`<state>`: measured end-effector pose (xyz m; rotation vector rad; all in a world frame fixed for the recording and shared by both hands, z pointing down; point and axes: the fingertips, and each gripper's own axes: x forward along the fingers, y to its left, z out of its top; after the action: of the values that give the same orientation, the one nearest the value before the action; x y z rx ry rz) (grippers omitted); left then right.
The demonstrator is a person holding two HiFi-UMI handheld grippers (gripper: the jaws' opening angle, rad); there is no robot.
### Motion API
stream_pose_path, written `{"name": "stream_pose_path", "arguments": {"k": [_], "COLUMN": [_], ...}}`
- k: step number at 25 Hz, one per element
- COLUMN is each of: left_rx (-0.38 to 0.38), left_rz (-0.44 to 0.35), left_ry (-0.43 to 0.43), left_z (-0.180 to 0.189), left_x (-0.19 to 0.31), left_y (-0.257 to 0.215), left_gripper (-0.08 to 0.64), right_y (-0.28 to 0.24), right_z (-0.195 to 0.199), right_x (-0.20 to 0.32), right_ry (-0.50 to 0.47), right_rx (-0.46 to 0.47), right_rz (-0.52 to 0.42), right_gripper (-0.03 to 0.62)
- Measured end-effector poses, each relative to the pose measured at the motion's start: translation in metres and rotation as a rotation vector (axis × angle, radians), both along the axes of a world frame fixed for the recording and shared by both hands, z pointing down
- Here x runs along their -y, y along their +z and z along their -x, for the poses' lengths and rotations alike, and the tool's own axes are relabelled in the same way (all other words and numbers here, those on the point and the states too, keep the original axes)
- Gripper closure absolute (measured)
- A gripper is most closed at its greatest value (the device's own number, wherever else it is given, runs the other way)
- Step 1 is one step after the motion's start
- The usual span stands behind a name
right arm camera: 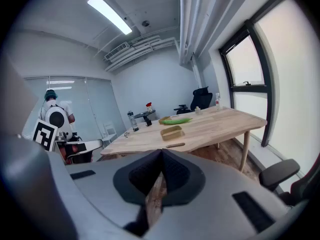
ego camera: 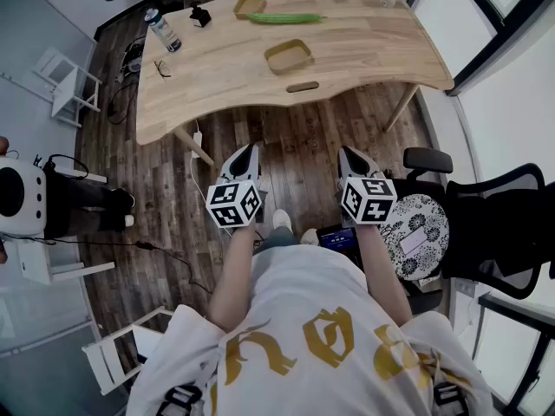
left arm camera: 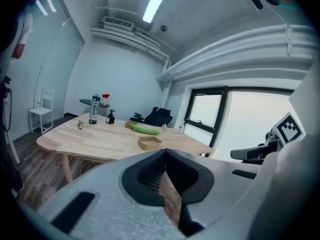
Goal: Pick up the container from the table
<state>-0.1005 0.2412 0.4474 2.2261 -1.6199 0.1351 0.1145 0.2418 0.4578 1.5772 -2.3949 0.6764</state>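
The container (ego camera: pixel 289 56) sits in the upper middle of the head view, on the near half of the desk (ego camera: pixel 381 55) and a little way in from its front edge. Both tools hang well short of it, over the wooden floor (ego camera: pixel 295 146) in the middle of the frame. The left tongs (ego camera: pixel 249 151) are pressed together with nothing between them, and the right tongs (ego camera: pixel 346 152) are likewise closed and empty. Both point up the frame toward the desk. The container lies up-frame from the gap between the two tools, so the reach is forward rather than sideways. Its long axis runs roughly left to right across the picture, tilted slightly up at the right, so a long wall faces the person. In the right gripper view it appears just above the closed tips, slightly to their right. In the left gripper view it sits just above and a little left of them. Neither hand looks clearly nearer, though the wide-angle bend makes that hard to judge. A second tray (ego camera: pixel 250 5) and a long green vegetable (ego camera: pixel 284 18) lie farther back, toward the top edge.
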Motion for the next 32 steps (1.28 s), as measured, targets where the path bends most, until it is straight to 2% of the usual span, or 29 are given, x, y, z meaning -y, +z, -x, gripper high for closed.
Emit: {"name": "stream_pose_path", "arguments": {"k": [13,15,20,32], "left_rx": [-0.003,-0.003,0.01,-0.005], "left_rz": [-0.003,-0.01,-0.018,-0.005], "left_ry": [0.004,0.004,-0.006,-0.014], "left_z": [-0.008,-0.009,-0.011,-0.014], "left_x": [0.002,0.005,0.007,0.061], "left_y": [-0.01,-0.013,-0.014,-0.002], "left_gripper": [0.551,0.551,0.551,0.551], "right_y": [-0.001,-0.005,-0.017,-0.007], "right_z": [-0.004,-0.005,-0.005,-0.016], "right_x": [-0.002,0.001,0.006,0.051], "right_ry": [-0.011,-0.009,-0.029,-0.021], "right_rx": [0.013,0.027,-0.021,0.112], "right_rz": [0.007,-0.005,-0.078,-0.056], "right_gripper": [0.581,0.58,0.58,0.58]}}
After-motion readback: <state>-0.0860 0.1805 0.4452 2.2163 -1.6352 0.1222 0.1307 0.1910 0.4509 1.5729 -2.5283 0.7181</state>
